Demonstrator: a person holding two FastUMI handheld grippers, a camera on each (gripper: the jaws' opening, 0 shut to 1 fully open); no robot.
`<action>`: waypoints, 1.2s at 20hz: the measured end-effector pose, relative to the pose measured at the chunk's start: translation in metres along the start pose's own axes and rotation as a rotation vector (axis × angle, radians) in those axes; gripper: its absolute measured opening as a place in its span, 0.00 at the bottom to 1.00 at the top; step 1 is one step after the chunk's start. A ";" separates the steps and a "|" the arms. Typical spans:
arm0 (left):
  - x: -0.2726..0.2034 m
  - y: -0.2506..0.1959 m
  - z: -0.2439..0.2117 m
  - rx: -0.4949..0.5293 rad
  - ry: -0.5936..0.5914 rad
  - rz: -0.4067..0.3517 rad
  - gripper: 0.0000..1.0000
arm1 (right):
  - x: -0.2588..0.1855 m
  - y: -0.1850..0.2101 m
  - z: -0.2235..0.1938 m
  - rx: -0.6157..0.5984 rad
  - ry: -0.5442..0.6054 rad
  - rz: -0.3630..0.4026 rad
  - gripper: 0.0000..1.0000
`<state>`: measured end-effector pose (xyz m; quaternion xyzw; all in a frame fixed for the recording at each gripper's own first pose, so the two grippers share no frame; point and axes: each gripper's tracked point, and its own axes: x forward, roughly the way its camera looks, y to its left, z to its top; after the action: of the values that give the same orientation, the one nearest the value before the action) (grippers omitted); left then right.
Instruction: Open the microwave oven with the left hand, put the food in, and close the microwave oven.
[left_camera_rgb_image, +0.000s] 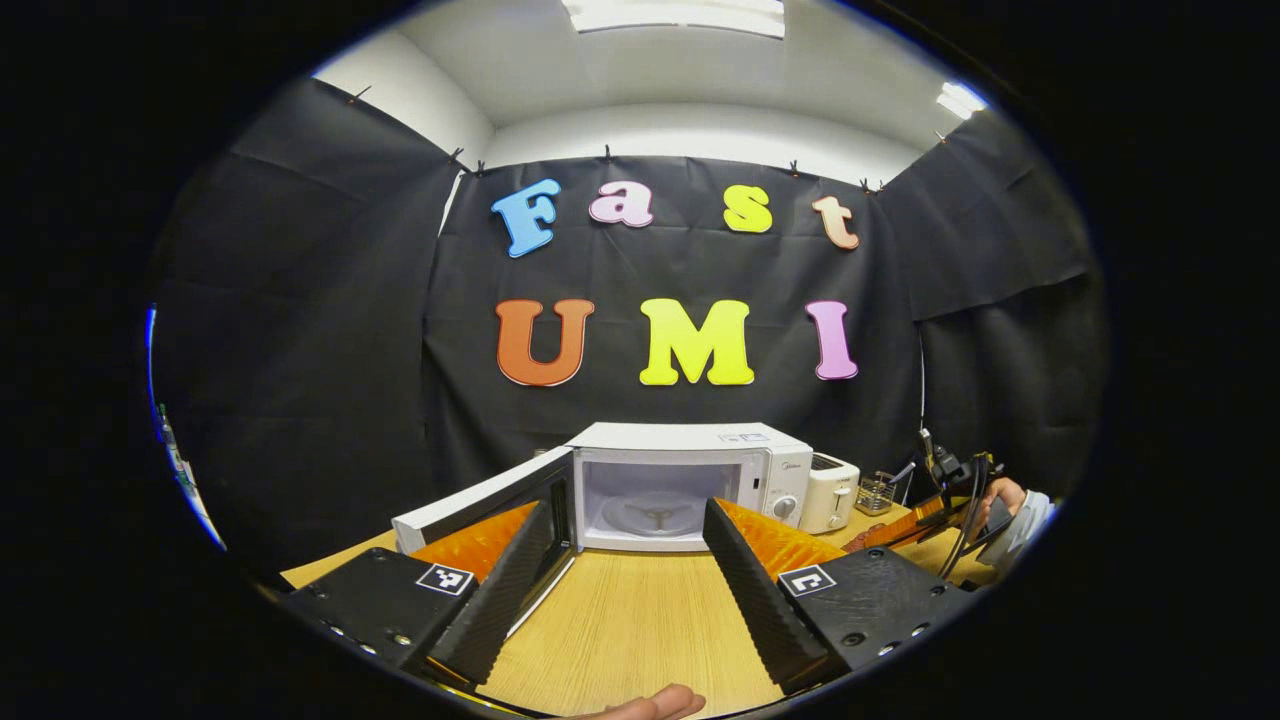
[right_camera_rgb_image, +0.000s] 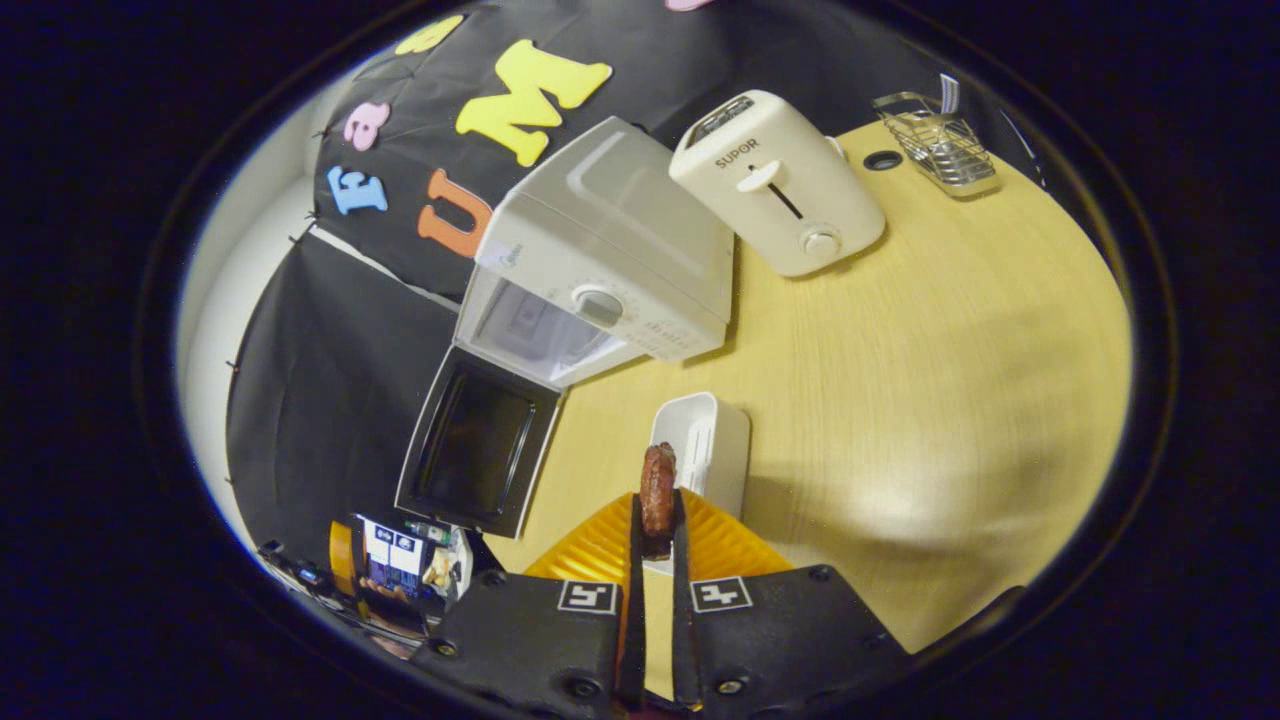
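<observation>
The white microwave (left_camera_rgb_image: 690, 470) stands at the back of the wooden table, its door (left_camera_rgb_image: 490, 510) swung wide to the left and the cavity with its turntable (left_camera_rgb_image: 655, 515) exposed. My left gripper (left_camera_rgb_image: 630, 525) is open in front of that cavity, a little short of it, with nothing between its fingers. In the right gripper view the microwave (right_camera_rgb_image: 610, 260) and its open door (right_camera_rgb_image: 478, 450) lie ahead to the left. My right gripper (right_camera_rgb_image: 657, 530) is shut on a brown piece of food (right_camera_rgb_image: 658, 490), held just above a small white tray (right_camera_rgb_image: 705, 440).
A white toaster (right_camera_rgb_image: 775, 185) stands right of the microwave, with a wire basket (right_camera_rgb_image: 940, 145) beyond it. The other gripper and the hand holding it (left_camera_rgb_image: 965, 495) are at the table's right side. Bare wooden tabletop (right_camera_rgb_image: 950, 350) spreads to the right.
</observation>
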<state>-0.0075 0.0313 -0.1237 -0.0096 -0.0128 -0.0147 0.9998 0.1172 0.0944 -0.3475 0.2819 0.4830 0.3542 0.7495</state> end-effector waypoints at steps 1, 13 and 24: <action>-0.001 0.004 0.000 0.001 -0.001 0.000 0.95 | -0.003 0.007 -0.003 -0.006 -0.012 0.008 0.13; -0.014 0.023 -0.007 -0.038 -0.015 -0.122 0.94 | 0.081 0.091 -0.031 0.009 -0.241 -0.032 0.13; -0.012 0.062 -0.019 -0.034 -0.017 -0.075 0.94 | 0.206 0.201 0.018 -0.003 -0.715 0.013 0.13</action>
<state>-0.0176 0.0935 -0.1445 -0.0261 -0.0212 -0.0524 0.9981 0.1397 0.3768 -0.2951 0.3899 0.1880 0.2386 0.8693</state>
